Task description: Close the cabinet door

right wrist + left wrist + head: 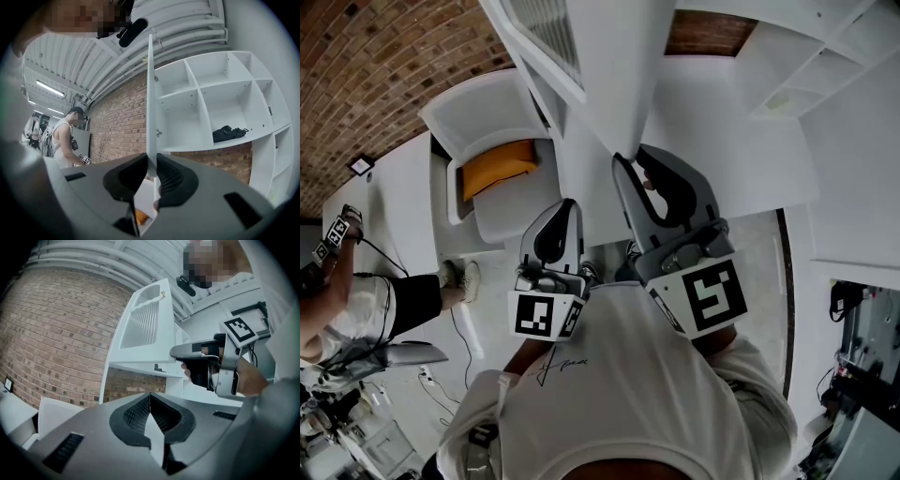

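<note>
Gripping thin flat white cabinet door, right tool.

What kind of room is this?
Probably an indoor workshop or test lab: it has a bare brick wall, white cabinet shelves, and exposed pipes along the ceiling.

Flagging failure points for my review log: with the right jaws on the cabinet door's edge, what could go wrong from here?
The right gripper pinches only the thin edge of the cabinet door, so it may slip off mid-swing. If held to the end, its jaws could get trapped between door and shelf unit. The left gripper, jaws together on nothing, gives no backup.
</note>
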The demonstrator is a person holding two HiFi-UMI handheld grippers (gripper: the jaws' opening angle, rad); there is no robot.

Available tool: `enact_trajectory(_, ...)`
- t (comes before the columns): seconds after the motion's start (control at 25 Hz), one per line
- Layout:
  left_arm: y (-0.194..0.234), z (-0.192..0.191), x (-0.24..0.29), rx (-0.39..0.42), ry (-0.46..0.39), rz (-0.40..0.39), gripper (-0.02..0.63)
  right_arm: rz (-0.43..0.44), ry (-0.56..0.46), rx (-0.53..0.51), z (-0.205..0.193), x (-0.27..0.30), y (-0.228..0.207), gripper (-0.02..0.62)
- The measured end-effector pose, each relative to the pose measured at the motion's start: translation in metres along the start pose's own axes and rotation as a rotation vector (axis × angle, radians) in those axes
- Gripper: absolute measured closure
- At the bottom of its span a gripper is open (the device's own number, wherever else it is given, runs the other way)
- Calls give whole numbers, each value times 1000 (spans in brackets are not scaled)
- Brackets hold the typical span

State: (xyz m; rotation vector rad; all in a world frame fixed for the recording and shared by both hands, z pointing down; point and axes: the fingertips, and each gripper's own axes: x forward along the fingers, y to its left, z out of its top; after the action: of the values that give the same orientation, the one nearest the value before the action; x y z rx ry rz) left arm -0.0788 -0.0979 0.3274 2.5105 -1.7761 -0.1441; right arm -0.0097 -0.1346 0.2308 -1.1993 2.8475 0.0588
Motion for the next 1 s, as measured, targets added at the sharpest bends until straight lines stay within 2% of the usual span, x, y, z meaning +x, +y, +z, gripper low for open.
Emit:
enact_trajectory(0.36, -8, -3, 20, 0, 6, -16, 589, -23, -1, 6, -1, -1, -27, 528)
enact_trajectory(1.0, -14, -4, 48, 1, 4, -10, 589, -9, -2, 10, 0, 4, -59, 523)
